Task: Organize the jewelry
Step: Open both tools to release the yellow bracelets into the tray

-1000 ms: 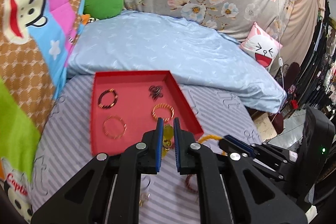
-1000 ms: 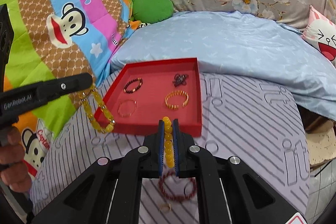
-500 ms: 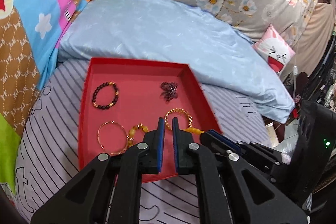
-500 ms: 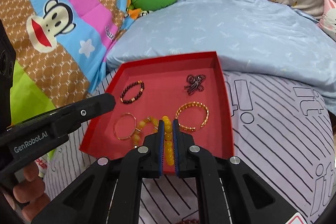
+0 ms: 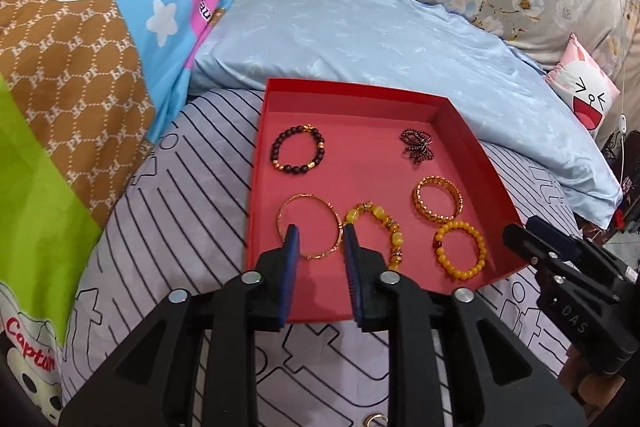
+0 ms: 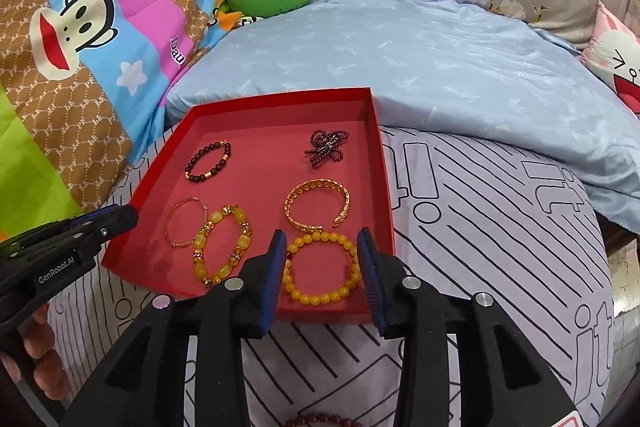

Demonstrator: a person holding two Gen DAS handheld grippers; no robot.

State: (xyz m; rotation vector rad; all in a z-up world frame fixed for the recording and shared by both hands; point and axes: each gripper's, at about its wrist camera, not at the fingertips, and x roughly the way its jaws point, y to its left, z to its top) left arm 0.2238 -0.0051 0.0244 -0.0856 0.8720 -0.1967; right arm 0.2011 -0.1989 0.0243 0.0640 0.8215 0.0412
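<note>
A red tray [image 5: 260, 155] [image 6: 384, 187] lies on the striped mattress and holds several bracelets. My left gripper [image 5: 320, 231] hovers over its near left part. Its jaws are opening and nothing is pressed between them. A thin gold bangle [image 5: 316, 257] lies under them, and a chunky yellow bracelet [image 5: 396, 238] [image 6: 245, 242] lies just to their right. My right gripper [image 6: 322, 237] hangs over the near right corner, jaws opening. A yellow bead bracelet [image 6: 320, 297] [image 5: 441, 255] rests loose on the tray floor below them. Each gripper shows in the other's view [image 5: 532, 243] [image 6: 116, 221].
Also in the tray are a dark bead bracelet [image 5: 298, 153], a dark bead cluster [image 5: 418, 147] and a gold cuff [image 5: 438, 201]. A dark red bracelet [image 6: 316, 421] and a small ring [image 5: 376, 419] lie on the mattress near me. A blue pillow [image 5: 400, 39] borders the tray's far side.
Both grippers came down over the tray and opened. The two yellow bracelets they held now lie loose on the tray floor.
</note>
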